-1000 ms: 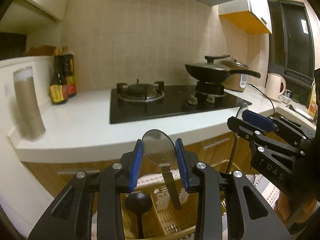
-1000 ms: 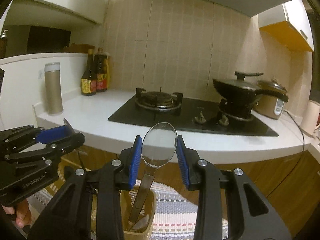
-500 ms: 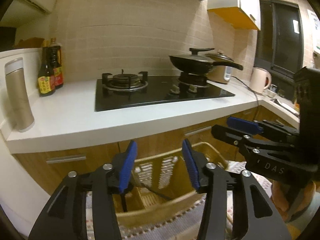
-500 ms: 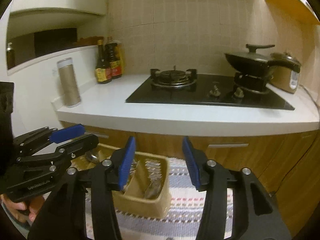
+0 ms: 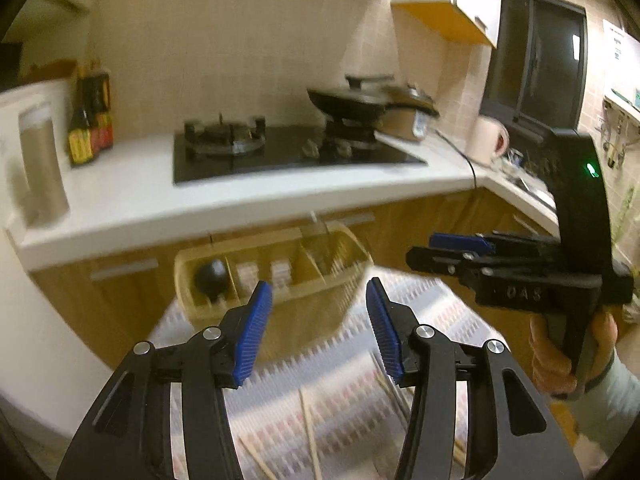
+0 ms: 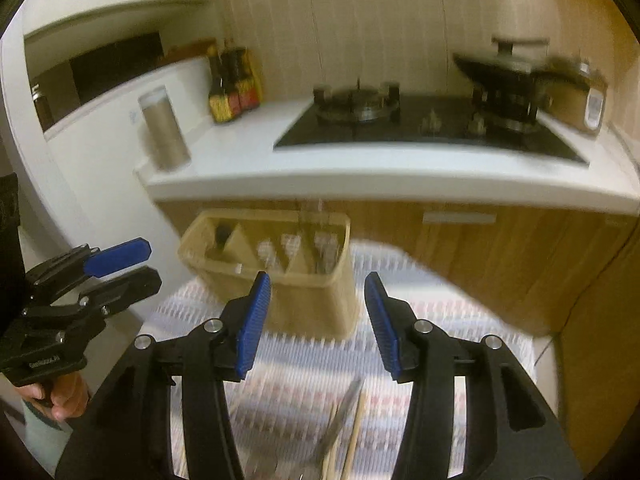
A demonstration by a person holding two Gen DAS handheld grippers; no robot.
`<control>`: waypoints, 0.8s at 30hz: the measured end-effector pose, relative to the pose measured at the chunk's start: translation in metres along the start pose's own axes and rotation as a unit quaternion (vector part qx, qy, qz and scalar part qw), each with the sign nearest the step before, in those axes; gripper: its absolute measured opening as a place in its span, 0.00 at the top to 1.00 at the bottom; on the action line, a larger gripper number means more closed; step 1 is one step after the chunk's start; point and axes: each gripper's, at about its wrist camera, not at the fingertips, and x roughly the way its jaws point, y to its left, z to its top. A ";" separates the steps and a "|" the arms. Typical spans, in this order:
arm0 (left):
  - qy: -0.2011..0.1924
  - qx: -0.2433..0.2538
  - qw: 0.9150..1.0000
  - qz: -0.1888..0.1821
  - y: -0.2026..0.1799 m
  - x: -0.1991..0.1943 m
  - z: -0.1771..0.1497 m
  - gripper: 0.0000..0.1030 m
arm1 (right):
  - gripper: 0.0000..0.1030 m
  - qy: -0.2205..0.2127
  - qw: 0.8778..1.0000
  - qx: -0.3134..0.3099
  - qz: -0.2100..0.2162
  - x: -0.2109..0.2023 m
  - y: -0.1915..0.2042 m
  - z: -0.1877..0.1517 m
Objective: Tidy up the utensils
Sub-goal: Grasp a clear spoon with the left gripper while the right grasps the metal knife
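Observation:
A tan utensil caddy (image 5: 304, 280) with several compartments stands on a striped mat (image 5: 340, 392) on the floor. A black ladle head (image 5: 211, 275) sits in its left compartment. The caddy also shows in the right wrist view (image 6: 312, 296). My left gripper (image 5: 319, 330) is open and empty, above the mat in front of the caddy. My right gripper (image 6: 317, 320) is open and empty too; it shows side-on in the left wrist view (image 5: 444, 250). Loose chopsticks (image 5: 310, 436) lie on the mat below me, and chopsticks with a metal utensil (image 6: 344, 424) lie under the right gripper.
A white counter (image 5: 132, 192) carries a black gas hob (image 5: 288, 152), a lidded wok (image 5: 356, 100), sauce bottles (image 5: 90, 120) and a steel flask (image 5: 42, 168). Wooden cabinet fronts (image 6: 520, 264) stand behind the caddy.
One second ago each gripper held a metal spoon over the caddy. Both opened and let the spoons go, then pulled back and tilted down; the view is blurred from motion.

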 end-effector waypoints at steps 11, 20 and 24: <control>0.205 0.029 0.977 -0.049 -0.034 0.053 -0.102 0.54 | 0.56 0.188 0.980 0.058 0.035 0.045 -0.024 -0.075; 0.286 0.076 0.954 -0.050 -0.063 0.088 -0.142 0.50 | 0.56 0.236 0.967 0.089 0.041 0.073 -0.035 -0.094; 0.297 0.090 0.950 -0.029 -0.068 0.103 -0.146 0.49 | 0.64 0.254 0.960 0.106 0.047 0.089 -0.038 -0.094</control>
